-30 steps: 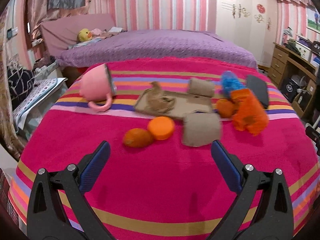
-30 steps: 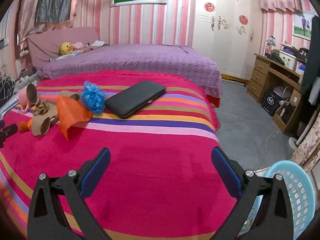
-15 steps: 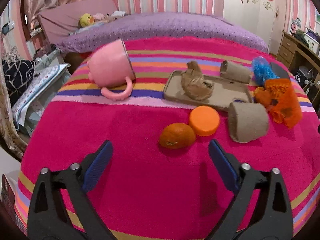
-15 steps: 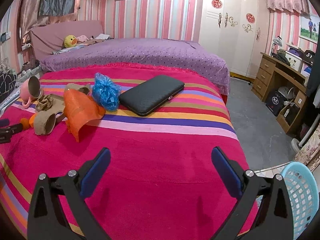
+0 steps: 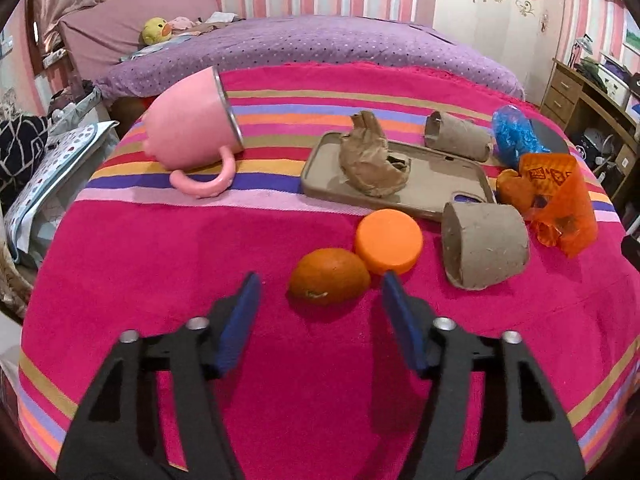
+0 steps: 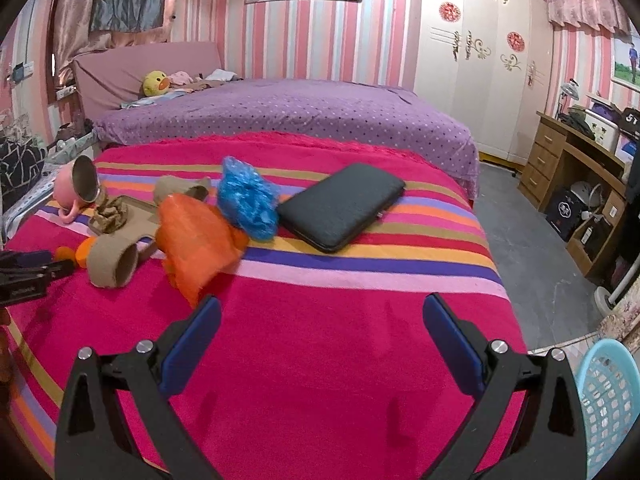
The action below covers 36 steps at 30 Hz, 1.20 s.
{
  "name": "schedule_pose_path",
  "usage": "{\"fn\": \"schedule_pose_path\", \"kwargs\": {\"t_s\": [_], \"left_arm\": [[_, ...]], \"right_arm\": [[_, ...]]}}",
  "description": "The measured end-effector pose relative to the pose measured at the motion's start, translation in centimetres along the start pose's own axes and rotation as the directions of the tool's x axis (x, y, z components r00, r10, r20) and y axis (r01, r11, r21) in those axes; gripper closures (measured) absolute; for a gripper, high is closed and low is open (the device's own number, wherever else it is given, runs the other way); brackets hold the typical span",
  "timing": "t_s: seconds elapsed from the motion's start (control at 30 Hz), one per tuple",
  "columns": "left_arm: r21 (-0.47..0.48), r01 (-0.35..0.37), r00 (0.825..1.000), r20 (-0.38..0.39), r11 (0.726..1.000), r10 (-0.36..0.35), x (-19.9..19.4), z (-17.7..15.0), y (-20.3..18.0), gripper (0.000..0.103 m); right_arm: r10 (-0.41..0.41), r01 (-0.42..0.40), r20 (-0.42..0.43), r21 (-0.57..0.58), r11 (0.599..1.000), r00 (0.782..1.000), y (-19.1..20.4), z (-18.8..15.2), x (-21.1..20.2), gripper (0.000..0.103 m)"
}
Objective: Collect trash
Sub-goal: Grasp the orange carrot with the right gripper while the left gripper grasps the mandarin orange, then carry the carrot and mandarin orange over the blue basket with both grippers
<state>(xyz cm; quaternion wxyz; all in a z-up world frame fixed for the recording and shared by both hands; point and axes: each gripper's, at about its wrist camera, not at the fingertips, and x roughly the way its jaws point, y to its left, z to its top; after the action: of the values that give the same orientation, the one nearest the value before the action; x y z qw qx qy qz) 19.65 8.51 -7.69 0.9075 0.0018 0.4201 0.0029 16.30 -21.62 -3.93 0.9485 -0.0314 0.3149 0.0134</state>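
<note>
Your left tongs (image 5: pixel 320 292) are closing, the two blue pads at about half spread, with the small orange fruit (image 5: pixel 329 276) just ahead of the tips and roughly centred between them; the pads do not touch it yet. It lies on the striped pink bedspread (image 5: pixel 160 264) toward the near edge, touching the orange cap (image 5: pixel 389 241) behind it. Judge it as light, round and firm-skinned but soft beneath, so it may roll on the plush cover or squirt out if you pinch it off-centre. Take it across its widest part, low down, and squeeze only until it stops yielding. Keep the right pad clear of the cap, which could be nudged or caught along with it.

Farther out lie a cardboard tube (image 5: pixel 484 246), a flat tray (image 5: pixel 440 188) carrying crumpled brown paper (image 5: pixel 374 162), and an orange plastic bag (image 5: pixel 558 204): all light and crushable.

Your right tongs (image 6: pixel 320 320) stand wide and empty over bare bedspread near the right edge, with the blue basket (image 6: pixel 610 400) on the floor beyond that edge.
</note>
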Motion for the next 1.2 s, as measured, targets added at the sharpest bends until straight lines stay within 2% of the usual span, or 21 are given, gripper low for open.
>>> {"fn": "schedule_pose_path", "kwargs": {"t_s": [0.07,0.17,0.3,0.43,0.6,0.67,0.73,0.77,0.8,0.87,0.93,1.03,1.2], "left_arm": [[0.001,0.008,1.0,0.0,1.0,-0.008,0.0,0.0,0.0,0.066],[-0.016,0.034,0.999,0.009,0.999,-0.034,-0.2,-0.1,0.5,0.073],[-0.032,0.016,1.0,0.023,0.999,-0.015,-0.8,-0.1,1.5,0.074],[-0.059,-0.03,0.998,0.06,0.998,0.034,-1.9,0.4,2.2,0.074],[-0.078,-0.028,0.996,0.085,0.997,0.034,-2.7,1.2,2.5,0.074],[-0.079,-0.022,0.995,0.094,0.997,0.03,-2.8,1.4,2.4,0.074],[-0.078,-0.02,0.994,0.104,0.997,0.028,-3.0,1.6,2.3,0.074],[-0.077,-0.019,0.994,0.107,0.997,0.028,-3.1,1.6,2.4,0.074],[-0.078,-0.02,0.994,0.108,0.997,0.028,-3.1,1.7,2.3,0.074],[-0.082,-0.019,0.993,0.111,0.996,0.028,-3.1,1.7,2.4,0.074],[-0.092,-0.019,0.993,0.114,0.996,0.03,-3.2,1.8,2.6,0.074],[-0.105,-0.01,0.993,0.12,0.994,0.023,-3.6,1.7,3.0,0.074],[-0.098,-0.015,0.991,0.133,0.995,0.028,-4.5,1.2,2.5,0.074]], "right_arm": [[0.004,-0.004,0.003,-0.006,1.0,1.0,0.6,0.1,0.1,0.005],[0.018,-0.018,-0.001,-0.007,1.0,1.0,1.5,0.3,0.4,0.005],[0.042,-0.042,-0.002,-0.011,0.999,0.999,2.7,0.5,0.6,0.005],[0.065,-0.065,-0.001,-0.033,0.997,0.998,4.4,1.1,0.9,0.005],[0.091,-0.091,-0.019,-0.051,0.994,0.996,6.2,1.8,2.4,0.006],[0.105,-0.107,-0.035,-0.06,0.992,0.994,6.9,2.1,3.3,0.021],[0.115,-0.118,-0.049,-0.071,0.99,0.992,7.3,2.3,3.9,0.055],[0.125,-0.13,-0.063,-0.078,0.988,0.99,7.6,2.2,4.3,0.061],[0.133,-0.139,-0.067,-0.082,0.987,0.989,7.7,2.1,4.3,0.073],[0.144,-0.149,-0.063,-0.081,0.986,0.988,7.6,1.8,4.2,0.087],[0.142,-0.143,-0.02,-0.071,0.987,0.99,7.0,1.8,3.1,0.093],[0.147,-0.146,0.027,-0.037,0.989,0.989,5.3,1.7,1.4,0.096],[0.142,-0.142,0.056,-0.005,0.99,0.988,3.0,1.0,-0.4,0.096]]}}
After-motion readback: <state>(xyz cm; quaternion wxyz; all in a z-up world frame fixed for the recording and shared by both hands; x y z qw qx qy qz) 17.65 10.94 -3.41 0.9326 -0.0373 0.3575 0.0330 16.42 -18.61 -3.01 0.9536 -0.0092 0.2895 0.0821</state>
